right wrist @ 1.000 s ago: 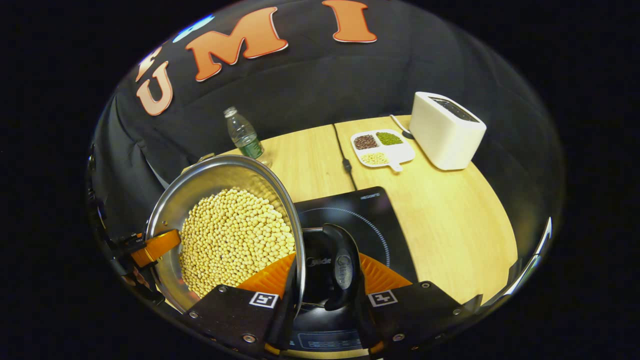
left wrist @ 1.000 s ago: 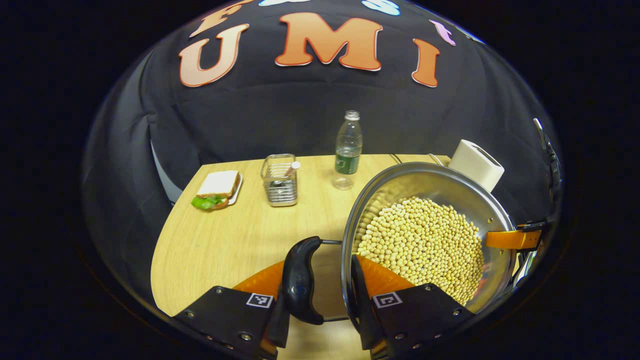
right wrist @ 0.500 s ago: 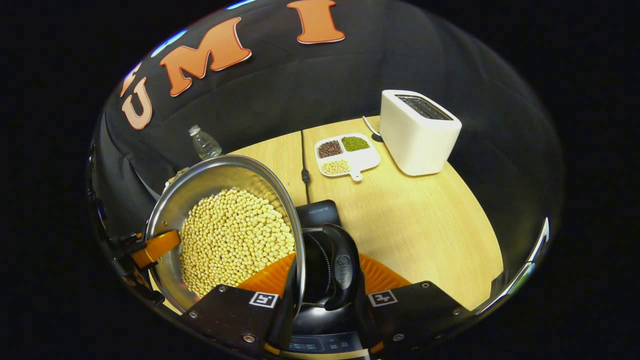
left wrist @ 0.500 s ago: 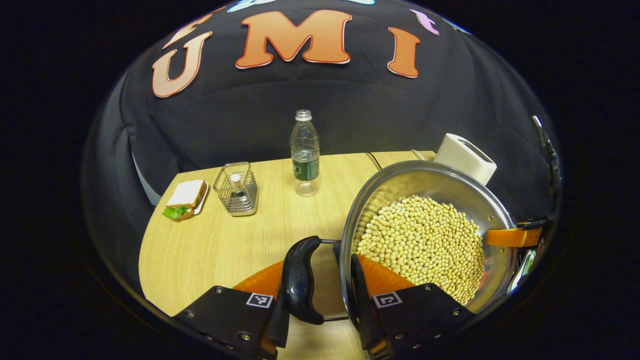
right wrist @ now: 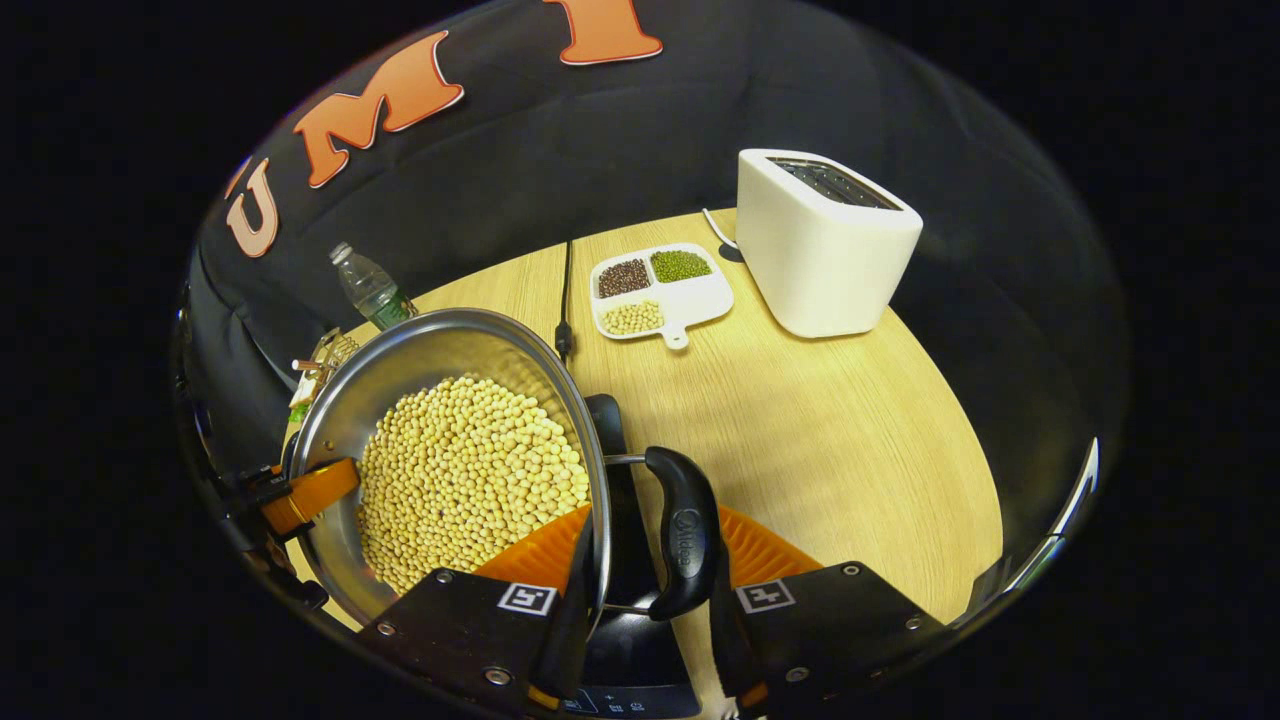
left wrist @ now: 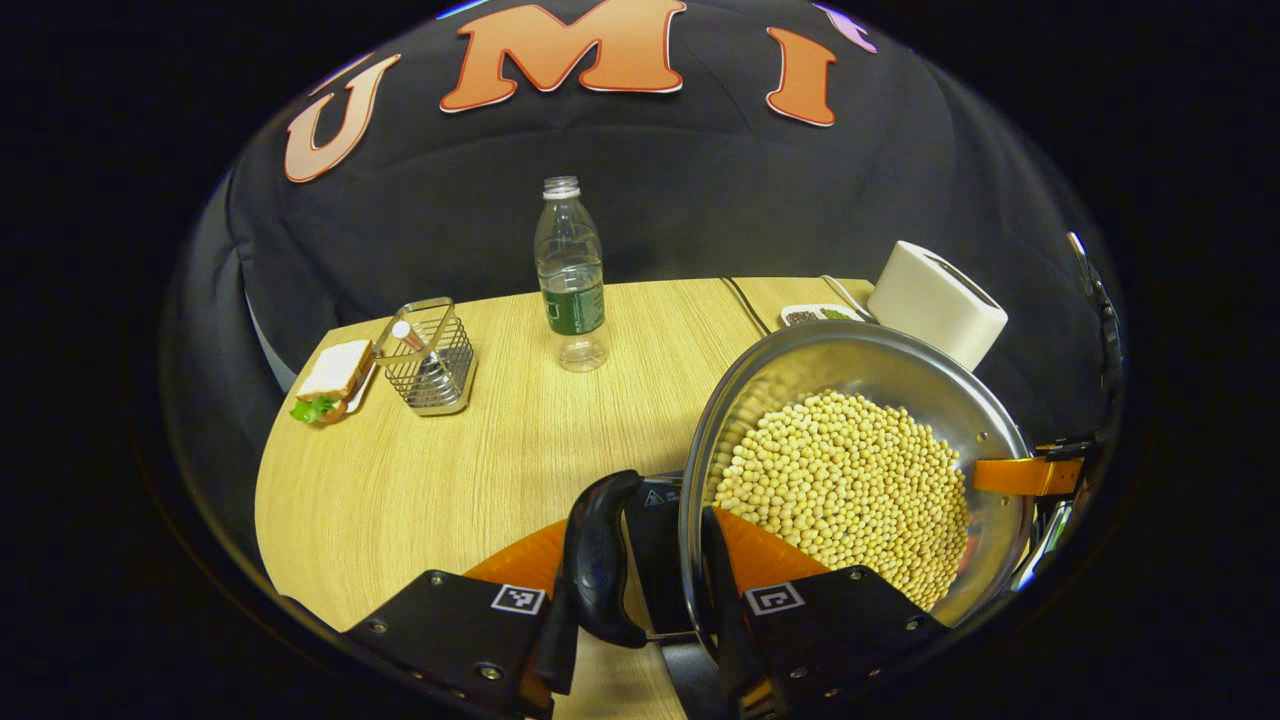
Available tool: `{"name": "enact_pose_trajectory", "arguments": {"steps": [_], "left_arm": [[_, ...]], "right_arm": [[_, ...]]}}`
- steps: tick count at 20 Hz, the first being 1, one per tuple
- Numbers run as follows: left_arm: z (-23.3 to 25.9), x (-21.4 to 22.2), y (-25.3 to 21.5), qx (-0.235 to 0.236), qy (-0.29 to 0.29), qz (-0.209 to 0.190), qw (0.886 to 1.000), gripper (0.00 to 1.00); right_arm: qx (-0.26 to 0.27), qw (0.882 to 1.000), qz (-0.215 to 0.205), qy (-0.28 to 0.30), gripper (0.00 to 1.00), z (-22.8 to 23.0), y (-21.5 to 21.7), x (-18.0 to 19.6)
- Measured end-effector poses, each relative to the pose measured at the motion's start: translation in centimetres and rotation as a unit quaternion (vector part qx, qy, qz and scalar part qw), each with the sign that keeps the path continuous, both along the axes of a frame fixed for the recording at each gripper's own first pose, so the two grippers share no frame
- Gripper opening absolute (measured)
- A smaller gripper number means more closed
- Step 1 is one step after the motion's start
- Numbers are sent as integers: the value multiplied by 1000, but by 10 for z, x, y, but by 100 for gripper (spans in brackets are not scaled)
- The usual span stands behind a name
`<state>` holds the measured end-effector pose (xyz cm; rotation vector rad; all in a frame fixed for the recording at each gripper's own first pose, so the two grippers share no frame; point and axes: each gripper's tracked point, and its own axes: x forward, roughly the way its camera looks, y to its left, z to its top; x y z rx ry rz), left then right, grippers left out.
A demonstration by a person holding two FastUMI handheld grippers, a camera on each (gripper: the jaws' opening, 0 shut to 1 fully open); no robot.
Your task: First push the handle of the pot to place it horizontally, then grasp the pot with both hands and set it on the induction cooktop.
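Note:
A steel pot [left wrist: 860, 352] full of pale soybeans [left wrist: 840, 500] hangs between the two grippers. My left gripper [left wrist: 645, 565] is shut on the pot at its black left handle [left wrist: 597, 560], one finger outside the handle and the other inside the rim. In the right gripper view the pot [right wrist: 420, 362] sits to the left, and my right gripper [right wrist: 650, 565] is shut the same way at the black right handle [right wrist: 685, 535]. The black induction cooktop [right wrist: 620, 640] lies under the pot, its corner [left wrist: 655, 530] showing in the left gripper view. Contact between pot and cooktop cannot be told.
On the wooden table [left wrist: 450, 480] stand a water bottle [left wrist: 570, 275], a wire basket [left wrist: 428, 355] and a sandwich on a plate [left wrist: 328, 378]. A white toaster [right wrist: 820, 240], a divided dish of beans [right wrist: 655, 290] and a black cable [right wrist: 565, 300] lie behind the cooktop.
Both grippers have carried the pot sideways to the right. The cooktop, earlier to the pot's right, now lies beneath it. Both grips are unchanged.

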<state>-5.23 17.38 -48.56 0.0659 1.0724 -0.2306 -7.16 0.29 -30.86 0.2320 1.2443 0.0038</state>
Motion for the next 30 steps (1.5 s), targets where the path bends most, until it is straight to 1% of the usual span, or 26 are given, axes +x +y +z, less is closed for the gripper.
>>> {"name": "enact_pose_trajectory", "arguments": {"steps": [3,4,5,7,9,12,14,15,17,18,21,24,27,28,30], "left_arm": [[0,-1,0,3,5,0,1000,57],[-1,-1,0,3,7,1,1000,61],[-1,-1,-1,3,9,3,1000,57],[-2,-2,-1,5,12,4,1000,57],[-1,-2,0,5,8,6,1000,57],[-5,-3,-2,-8,10,11,1000,57],[-6,-5,-4,-7,10,6,1000,57],[-5,-6,-5,-2,12,-1,1000,63],[-1,-6,-2,13,12,-9,1000,69],[-1,-5,-5,10,10,-7,1000,74],[16,-3,1,-2,-1,2,1000,74],[42,1,8,-6,-25,-3,1000,73],[80,7,15,7,-76,-18,997,73],[97,10,15,6,-96,-18,995,73],[135,19,17,-1,-132,-6,991,72]], "right_arm": [[-1,1000,2,4,51,0,0,2],[-2,1000,2,5,51,1,0,2],[-2,1000,3,7,51,1,-1,3],[-1,1000,4,11,51,2,-1,3],[-1,1000,7,2,51,1,-2,5],[-2,1000,4,-5,51,4,-4,8],[-4,1000,6,-2,52,5,-6,5],[-8,1000,4,-2,56,3,-5,5],[-25,1000,-4,-9,62,5,-8,8],[-32,999,-8,-19,64,9,-11,13],[-41,998,-9,-46,71,25,-17,19],[-52,996,-1,-78,76,47,-27,23],[-59,990,13,-125,78,78,-35,31],[-58,988,14,-143,78,91,-37,36],[-51,981,24,-187,79,118,-39,50]]}}
